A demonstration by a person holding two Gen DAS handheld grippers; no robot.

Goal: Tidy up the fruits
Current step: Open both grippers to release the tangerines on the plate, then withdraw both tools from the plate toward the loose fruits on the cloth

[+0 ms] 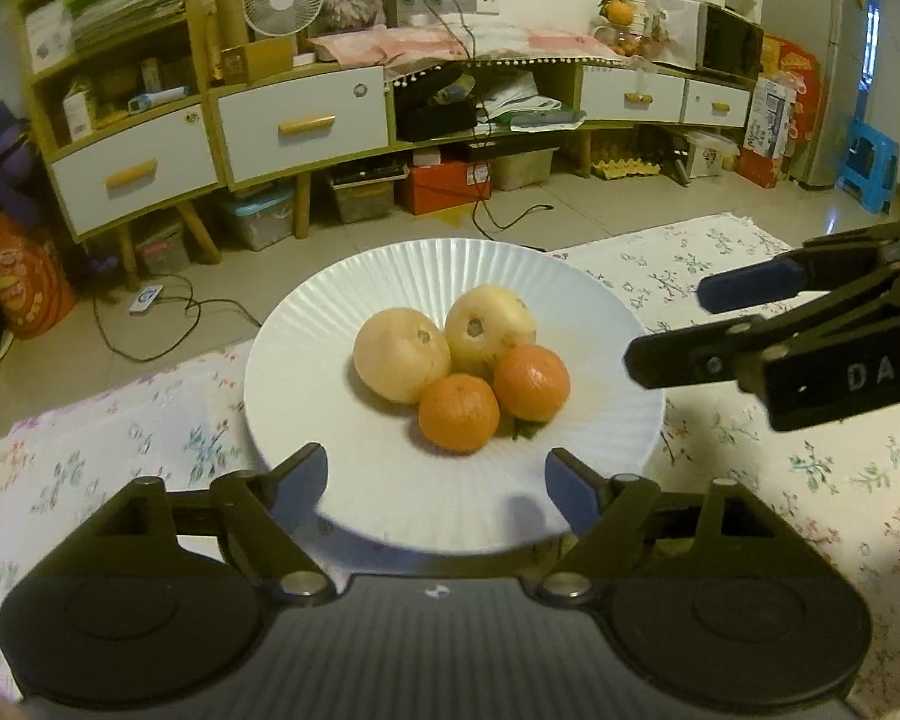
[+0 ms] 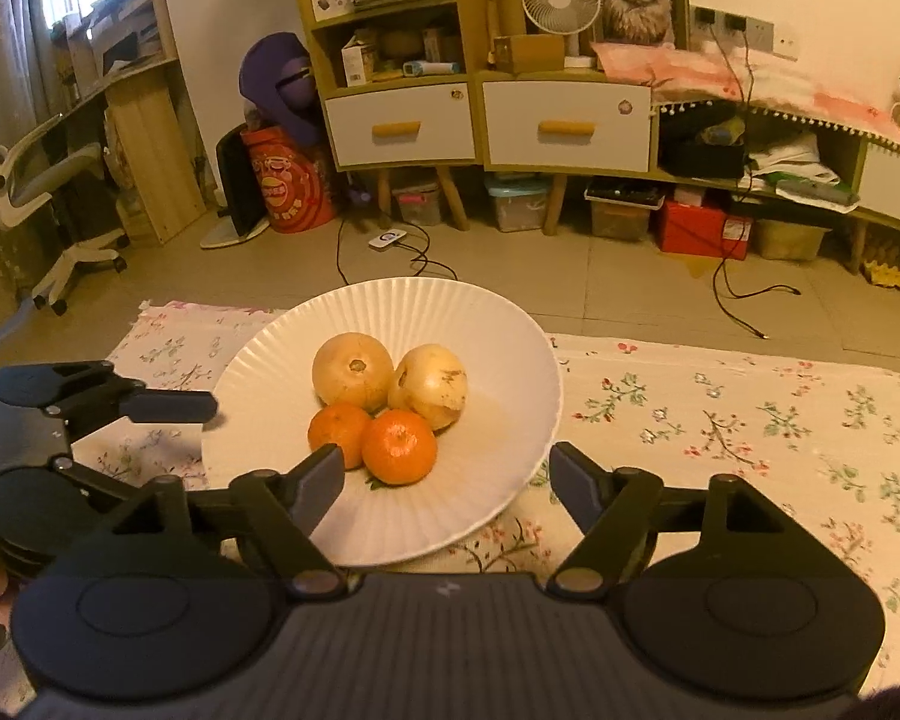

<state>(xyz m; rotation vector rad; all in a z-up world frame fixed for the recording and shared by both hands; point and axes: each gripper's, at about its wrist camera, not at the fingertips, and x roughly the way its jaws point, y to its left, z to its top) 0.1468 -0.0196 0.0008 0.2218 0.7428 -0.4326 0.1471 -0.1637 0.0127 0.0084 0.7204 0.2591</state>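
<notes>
Sitting bunched mid-plate (image 1: 600, 324): two mandarins (image 1: 459, 414), two pale apples (image 1: 402, 360). Firm, round, light, roll-prone; grip across widest girth. Left gripper (image 1: 438, 480), right gripper (image 2: 447, 480) jaws spread, empty.

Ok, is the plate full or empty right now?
Neither. The white plate holds four fruits clustered at its centre: two pale yellow fruits and two oranges. The surrounding rim area is bare.
</notes>
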